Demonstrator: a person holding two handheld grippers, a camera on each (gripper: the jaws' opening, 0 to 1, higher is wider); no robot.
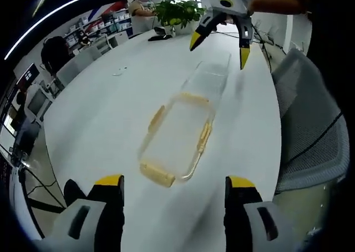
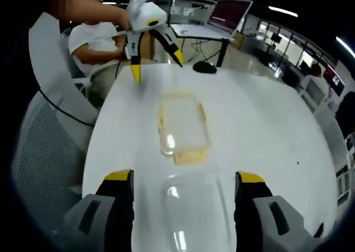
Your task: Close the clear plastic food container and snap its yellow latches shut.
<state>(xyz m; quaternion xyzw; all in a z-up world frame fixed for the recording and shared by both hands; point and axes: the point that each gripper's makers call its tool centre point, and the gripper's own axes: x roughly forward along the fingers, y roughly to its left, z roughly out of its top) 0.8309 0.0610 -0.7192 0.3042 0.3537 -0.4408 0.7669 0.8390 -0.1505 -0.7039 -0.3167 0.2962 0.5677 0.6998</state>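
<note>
1. On the white table (image 1: pixel 100 113), the clear container lid (image 1: pixel 176 141) with its yellow latches (image 1: pixel 157 175) lies flat, and every place below is given from this lid.
2. Just past the lid's far end in the left gripper view lies the clear container base (image 1: pixel 213 74), a see-through tub that looks to touch the lid or nearly so; the exact gap cannot be told.
3. From the right gripper view, the order is reversed: the base (image 2: pixel 194 213) sits close between that view's own jaws and the lid (image 2: pixel 183 124) lies beyond it.
4. The left gripper (image 1: pixel 175 188) hangs short of the lid's near end, its yellow-tipped jaws spread wide with nothing between them; it also appears in the right gripper view (image 2: pixel 158 66), above the table past the lid.
5. The right gripper (image 2: pixel 183 185) hovers over the base, jaws well apart and empty; in the left gripper view it appears (image 1: pixel 219 49) raised above the base, beyond the lid.
6. Far beyond the lid in the left gripper view stands a green potted plant (image 1: pixel 177 10) at the table's far edge.
7. Beside the lid's right flank in the same view stands a grey mesh chair (image 1: pixel 310 130).
8. Beyond the lid in the right gripper view, a laptop (image 2: pixel 227 13) stands open.
</note>
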